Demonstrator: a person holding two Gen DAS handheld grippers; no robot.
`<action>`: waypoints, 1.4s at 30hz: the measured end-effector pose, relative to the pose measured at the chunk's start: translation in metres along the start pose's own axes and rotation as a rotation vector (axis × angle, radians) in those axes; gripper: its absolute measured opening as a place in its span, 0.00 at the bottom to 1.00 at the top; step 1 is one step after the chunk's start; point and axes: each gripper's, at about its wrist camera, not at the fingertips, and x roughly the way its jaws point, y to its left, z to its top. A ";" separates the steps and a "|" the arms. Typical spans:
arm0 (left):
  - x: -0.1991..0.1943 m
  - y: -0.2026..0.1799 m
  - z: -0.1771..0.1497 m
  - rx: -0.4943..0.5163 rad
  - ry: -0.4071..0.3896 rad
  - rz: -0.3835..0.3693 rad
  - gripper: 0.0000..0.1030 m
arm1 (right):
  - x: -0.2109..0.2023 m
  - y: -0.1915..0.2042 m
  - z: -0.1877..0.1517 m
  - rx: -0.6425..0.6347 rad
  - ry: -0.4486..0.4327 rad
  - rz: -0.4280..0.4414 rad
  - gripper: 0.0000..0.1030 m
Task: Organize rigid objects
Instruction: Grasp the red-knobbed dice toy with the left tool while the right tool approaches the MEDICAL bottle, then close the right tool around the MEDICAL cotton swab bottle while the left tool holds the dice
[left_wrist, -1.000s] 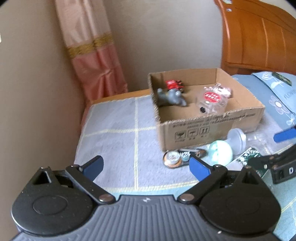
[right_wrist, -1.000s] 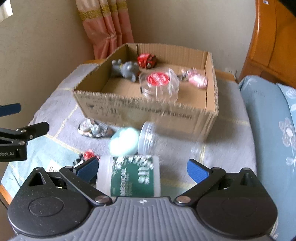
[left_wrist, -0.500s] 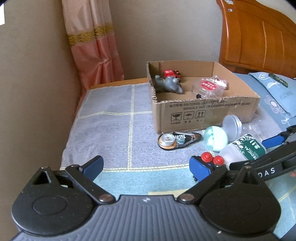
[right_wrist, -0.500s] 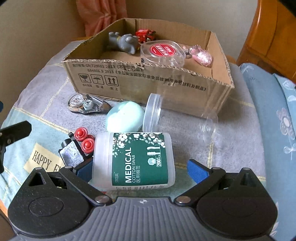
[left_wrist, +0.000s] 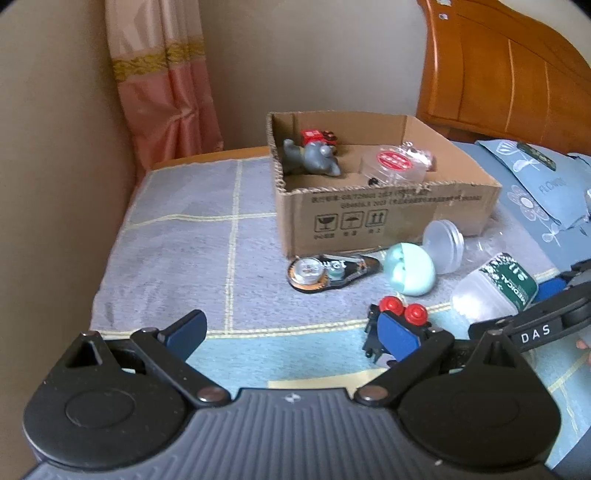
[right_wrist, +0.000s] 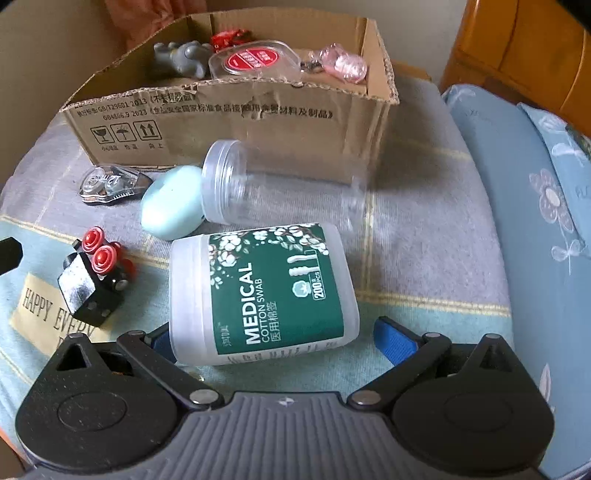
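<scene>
Right gripper (right_wrist: 280, 332) has closed in on the green-labelled translucent cotton swab jar (right_wrist: 264, 295), now lying between its open jaws; left gripper (left_wrist: 291, 332) advanced toward 12 o'clock.

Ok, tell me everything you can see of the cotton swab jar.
The cotton swab jar is a frosted, plastic-looking cylinder lying on its side on the cloth, wrapped in a dark green label with white cotton flowers and the words MEDICAL COTTON SWAB. It lies between the open fingers of the right gripper; whether they touch it I cannot tell. The clear jar lies just beyond it, the mint case off its far left corner. In the left wrist view its pale end shows white contents.
</scene>
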 end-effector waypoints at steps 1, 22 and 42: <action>0.001 -0.001 0.000 0.002 0.002 -0.007 0.96 | 0.000 0.000 0.000 -0.003 -0.001 0.001 1.00; 0.054 -0.024 -0.001 0.140 0.120 -0.170 0.96 | -0.002 -0.006 -0.014 -0.091 -0.088 0.037 1.00; 0.064 -0.014 0.010 0.299 0.093 -0.277 0.59 | -0.001 -0.004 -0.013 -0.094 -0.113 0.038 1.00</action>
